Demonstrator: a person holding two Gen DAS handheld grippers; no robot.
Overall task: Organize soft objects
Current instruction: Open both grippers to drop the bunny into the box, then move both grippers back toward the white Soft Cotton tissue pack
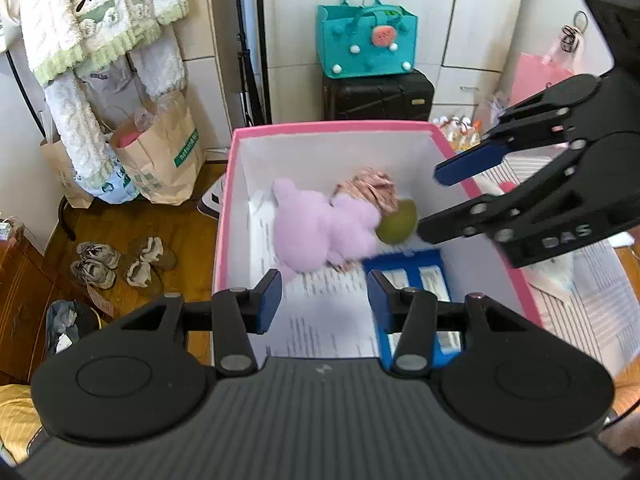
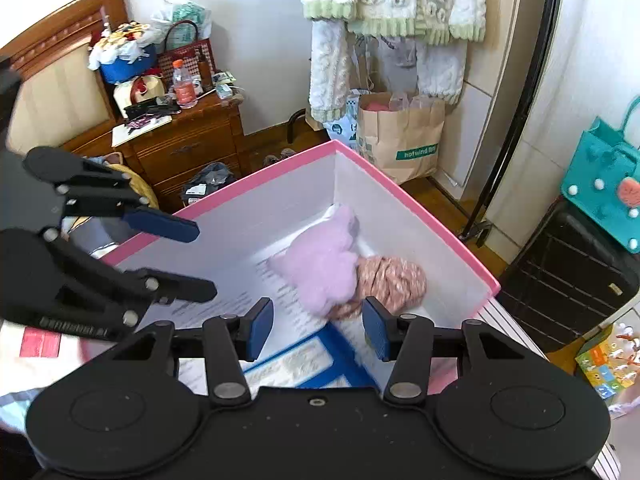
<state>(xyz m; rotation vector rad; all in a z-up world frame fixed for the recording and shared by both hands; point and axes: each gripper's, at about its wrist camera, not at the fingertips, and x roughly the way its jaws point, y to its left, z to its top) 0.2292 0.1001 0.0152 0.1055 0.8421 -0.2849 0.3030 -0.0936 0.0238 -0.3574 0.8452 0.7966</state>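
Wooden floor, cluttered bedroom around pink-rimmed box. Inside box: lilac plush, pink patterned fabric bundle touching it, green ball beside both, blue folder on papers. I see left gripper over near rim, fingers apart, empty. Right gripper over box, fingers apart, holding nothing.

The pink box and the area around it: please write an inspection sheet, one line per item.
Surface: printed papers line the pink box floor.
Job's things: purple plush, pinkish cloth bundle and green ball lie together inside.
Clutter: blue tray in the box.
Grippers: left gripper and right gripper over the box, jaws apart, nothing between.
Cables: nothing seen.
Surroundings: paper bag, teal bag, shoes on the wooden floor.
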